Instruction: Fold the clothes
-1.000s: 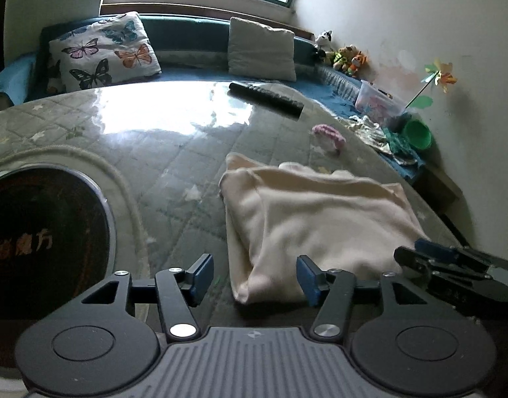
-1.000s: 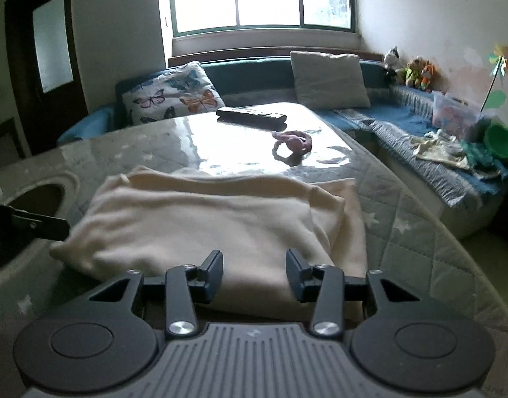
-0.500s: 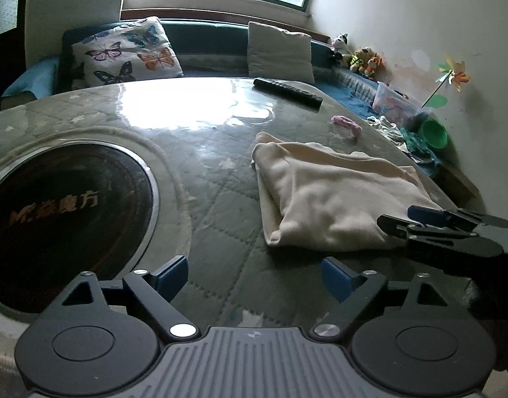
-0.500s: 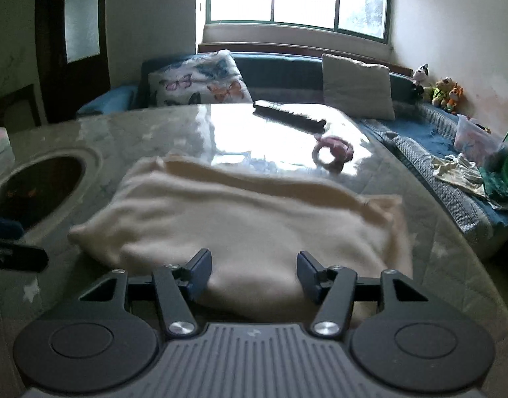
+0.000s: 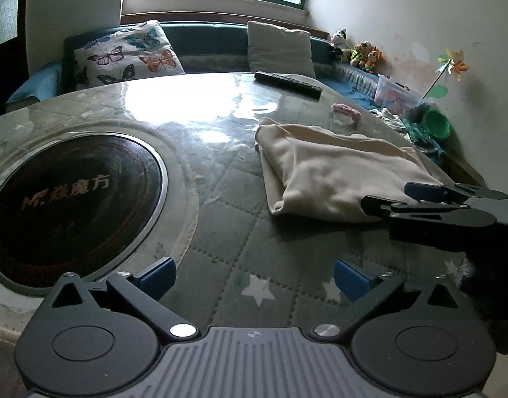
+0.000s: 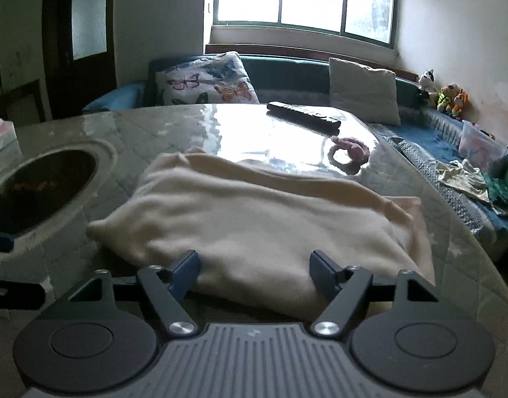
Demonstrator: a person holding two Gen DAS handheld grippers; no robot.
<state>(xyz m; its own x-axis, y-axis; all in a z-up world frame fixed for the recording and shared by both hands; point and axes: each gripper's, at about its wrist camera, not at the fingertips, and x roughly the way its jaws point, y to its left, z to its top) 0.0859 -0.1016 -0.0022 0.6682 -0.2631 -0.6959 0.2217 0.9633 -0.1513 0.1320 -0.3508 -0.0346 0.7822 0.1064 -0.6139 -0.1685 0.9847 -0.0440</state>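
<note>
Since the earlier frames we see both tools draw back from the folded cream garment (image 5: 340,172): the left gripper (image 5: 254,277), whose pads had flanked the cloth's near-left corner, now hovers over bare tabletop with its jaws spread wide and nothing between them, and the right gripper (image 6: 255,265) has likewise widened, its blue fingertips (image 6: 187,263) standing at the garment's near edge with nothing held. In the left wrist view the right gripper appears from the side, just beside the garment's near-right corner. The garment itself has not shifted.

Around the garment, on the glass-topped table (image 5: 220,199), we note a round dark inset plate (image 5: 71,205) toward the left edge, well apart from the cloth; a black remote control (image 6: 303,116) near the far edge; and a pink ring-shaped object (image 6: 350,152) between the remote and the cloth, close to the cloth's far-right corner. Behind the table runs a bench with a butterfly cushion (image 6: 207,83), a plain grey cushion (image 6: 363,91) and small plush toys (image 6: 448,98). Nothing lies between either tool and the cloth.

The garment rests on the right half of the table as a rough rectangle, its upper layer slightly puffed, a lower layer showing along the right side.
</note>
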